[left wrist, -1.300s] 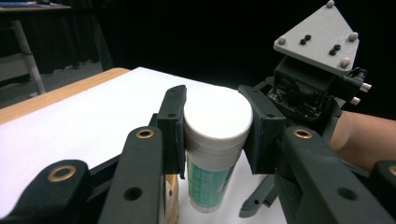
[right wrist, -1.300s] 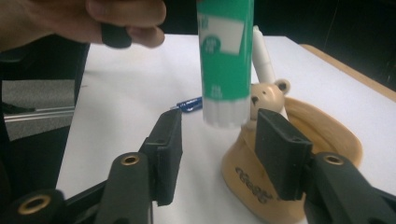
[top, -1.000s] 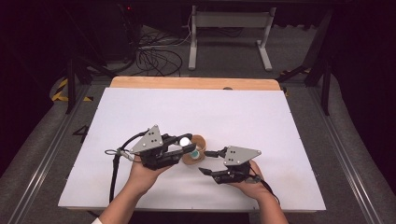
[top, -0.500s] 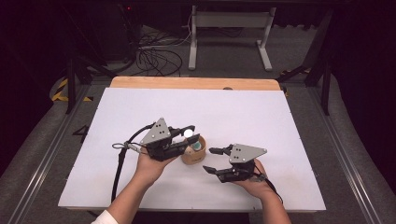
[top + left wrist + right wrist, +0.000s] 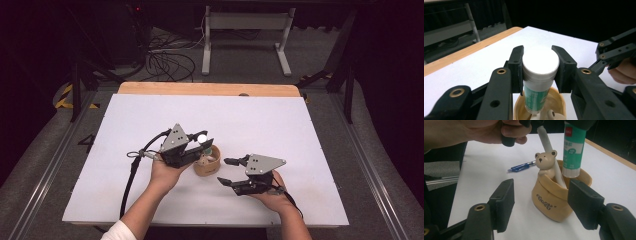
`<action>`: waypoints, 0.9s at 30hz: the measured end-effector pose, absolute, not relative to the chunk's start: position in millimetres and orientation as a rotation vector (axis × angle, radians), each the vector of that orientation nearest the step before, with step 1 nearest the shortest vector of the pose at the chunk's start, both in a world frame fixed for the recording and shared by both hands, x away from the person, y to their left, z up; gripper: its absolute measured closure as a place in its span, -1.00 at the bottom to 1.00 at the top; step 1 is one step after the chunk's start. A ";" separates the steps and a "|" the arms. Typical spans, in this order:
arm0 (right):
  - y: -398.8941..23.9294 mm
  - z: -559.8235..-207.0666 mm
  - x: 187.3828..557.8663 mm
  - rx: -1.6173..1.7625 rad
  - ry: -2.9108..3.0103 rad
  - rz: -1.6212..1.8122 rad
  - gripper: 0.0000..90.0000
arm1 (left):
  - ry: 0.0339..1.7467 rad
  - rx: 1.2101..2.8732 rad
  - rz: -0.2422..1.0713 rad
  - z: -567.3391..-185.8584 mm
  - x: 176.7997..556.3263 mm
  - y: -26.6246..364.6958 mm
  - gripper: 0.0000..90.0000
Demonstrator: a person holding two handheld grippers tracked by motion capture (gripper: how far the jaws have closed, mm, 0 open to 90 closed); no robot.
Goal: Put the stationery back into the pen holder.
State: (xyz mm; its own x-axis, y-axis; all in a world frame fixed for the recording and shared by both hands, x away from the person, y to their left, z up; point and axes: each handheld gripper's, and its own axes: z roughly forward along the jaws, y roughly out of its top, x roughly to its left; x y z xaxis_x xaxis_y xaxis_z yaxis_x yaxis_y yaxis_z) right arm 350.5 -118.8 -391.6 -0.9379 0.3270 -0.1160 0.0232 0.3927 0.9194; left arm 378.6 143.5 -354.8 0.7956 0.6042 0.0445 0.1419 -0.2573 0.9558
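Observation:
A glue stick (image 5: 540,62) with a white cap and a green label hangs upright, and my left gripper (image 5: 540,65) is shut on its cap. Its lower end (image 5: 571,173) dips into the mouth of a tan pouch-shaped holder (image 5: 556,200) that has a small bear (image 5: 545,163) on its rim and a white pen (image 5: 547,142) leaning inside. From above, the left gripper (image 5: 202,139) sits over the holder (image 5: 207,165). My right gripper (image 5: 223,170) faces the holder from the right. Its jaws have just been opening and nothing is pressed between them (image 5: 544,203).
A blue pen (image 5: 522,166) lies on the white sheet (image 5: 260,120) beyond the holder. The sheet covers a wooden table whose far edge (image 5: 205,89) shows. Cables (image 5: 165,60) and a metal stand (image 5: 245,30) are on the floor behind.
The left gripper has carried the glue stick away from the person and a little right, over the holder. The right gripper has drawn back slightly from the holder, jaws wider.

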 end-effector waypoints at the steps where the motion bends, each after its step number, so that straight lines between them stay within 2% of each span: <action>1: -118.8 -391.6 350.6 0.304 2.375 1.565 -0.12 | 0.572 1.809 0.494 -355.3 378.6 142.8 0.43; 11: -118.1 -391.4 349.7 0.297 2.372 1.567 -0.12 | 0.562 1.858 0.543 -362.3 381.6 137.3 0.43; 27: -119.4 -390.4 349.8 0.303 2.353 1.569 -0.10 | 0.587 1.892 0.493 -369.5 387.4 134.9 0.43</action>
State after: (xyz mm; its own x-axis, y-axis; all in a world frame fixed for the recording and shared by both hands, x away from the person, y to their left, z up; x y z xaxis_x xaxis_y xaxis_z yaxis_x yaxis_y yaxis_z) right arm 349.8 -119.4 -390.4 -0.9340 0.3340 -0.1272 0.0110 0.3827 0.9238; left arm 387.4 134.9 -369.5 0.7950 0.6026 0.0688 0.1722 -0.3331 0.9270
